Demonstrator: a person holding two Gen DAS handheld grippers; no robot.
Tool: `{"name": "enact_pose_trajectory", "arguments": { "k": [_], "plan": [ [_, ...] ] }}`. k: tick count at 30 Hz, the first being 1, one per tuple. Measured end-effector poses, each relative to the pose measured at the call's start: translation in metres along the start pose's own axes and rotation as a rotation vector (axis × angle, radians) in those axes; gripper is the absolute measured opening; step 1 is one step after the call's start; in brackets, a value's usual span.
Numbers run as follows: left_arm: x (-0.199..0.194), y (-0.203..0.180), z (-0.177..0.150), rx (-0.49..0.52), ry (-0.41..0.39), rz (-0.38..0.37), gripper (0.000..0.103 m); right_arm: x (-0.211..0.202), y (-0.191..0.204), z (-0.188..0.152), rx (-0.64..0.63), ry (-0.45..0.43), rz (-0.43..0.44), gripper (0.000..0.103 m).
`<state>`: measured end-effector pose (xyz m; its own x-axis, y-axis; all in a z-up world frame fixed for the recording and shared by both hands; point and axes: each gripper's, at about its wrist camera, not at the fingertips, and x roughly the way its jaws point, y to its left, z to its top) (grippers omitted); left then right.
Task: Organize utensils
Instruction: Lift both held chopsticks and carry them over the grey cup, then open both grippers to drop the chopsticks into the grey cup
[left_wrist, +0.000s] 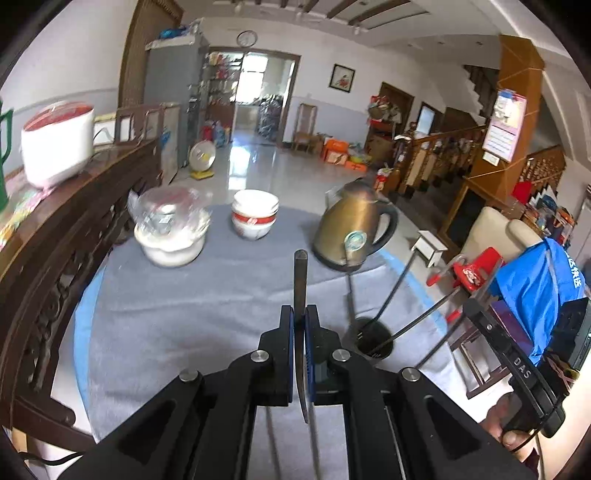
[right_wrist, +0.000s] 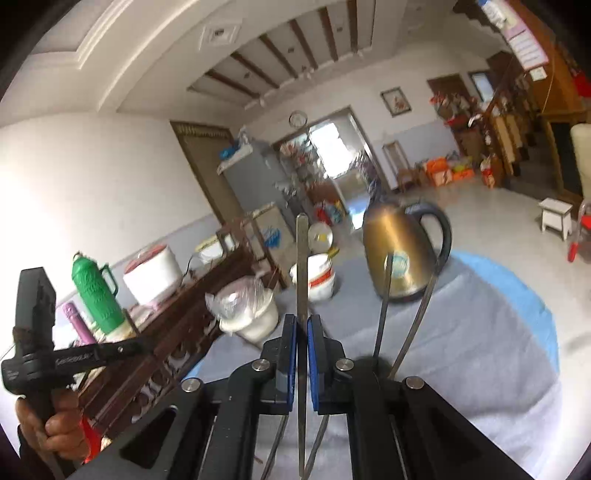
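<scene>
- The left gripper (left_wrist: 300, 317) is clamped on a flat dark metal utensil handle (left_wrist: 300, 273), near the bronze metal kettle (left_wrist: 351, 229).
- The right gripper (right_wrist: 303, 328) is clamped on a flat steel utensil handle (right_wrist: 302, 266), left of that kettle.

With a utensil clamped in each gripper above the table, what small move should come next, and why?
Probably carry the left gripper right and down toward the dark holder, which already has utensils standing in it. Its jaws are shut on a flat metal utensil held above the grey cloth, and the holder lies just to its right. The right gripper, shut on its own utensil, could follow.
</scene>
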<state>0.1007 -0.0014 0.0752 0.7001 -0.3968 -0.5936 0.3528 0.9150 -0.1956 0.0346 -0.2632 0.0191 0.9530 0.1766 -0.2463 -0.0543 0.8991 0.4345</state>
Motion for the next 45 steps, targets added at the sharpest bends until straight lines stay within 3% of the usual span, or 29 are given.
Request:
{"name": "enact_pose_trajectory", "arguments": {
  "k": [11,17,20,25,34,37,40,45],
  "plan": [
    [-0.011,-0.057,0.039,0.035,-0.144,-0.048,0.006,-0.013,0.005,0.025,-0.084,-0.227,-0.188,0.006],
    [0.009,-0.077,0.049,0.015,-0.213,-0.035,0.006,0.002,0.003,0.027,-0.109,-0.273,-0.231,0.006],
    [0.030,-0.084,0.045,0.016,-0.223,-0.013,0.006,0.015,-0.001,0.023,-0.118,-0.253,-0.245,0.006],
    [0.070,-0.088,0.030,0.017,-0.168,0.018,0.006,0.030,-0.011,0.011,-0.112,-0.184,-0.236,0.006],
    [0.081,-0.100,0.011,0.095,-0.112,0.029,0.006,0.032,-0.025,-0.001,-0.071,-0.075,-0.199,0.008],
    [0.072,-0.098,0.010,0.108,-0.114,0.030,0.013,0.030,-0.029,-0.003,-0.030,-0.045,-0.181,0.009],
    [0.057,-0.092,0.008,0.103,-0.135,0.037,0.040,0.024,-0.030,-0.005,-0.009,-0.037,-0.179,0.009],
    [0.027,-0.080,0.002,0.092,-0.173,0.078,0.053,0.008,-0.031,-0.008,0.041,-0.033,-0.163,0.010]
  ]
}}
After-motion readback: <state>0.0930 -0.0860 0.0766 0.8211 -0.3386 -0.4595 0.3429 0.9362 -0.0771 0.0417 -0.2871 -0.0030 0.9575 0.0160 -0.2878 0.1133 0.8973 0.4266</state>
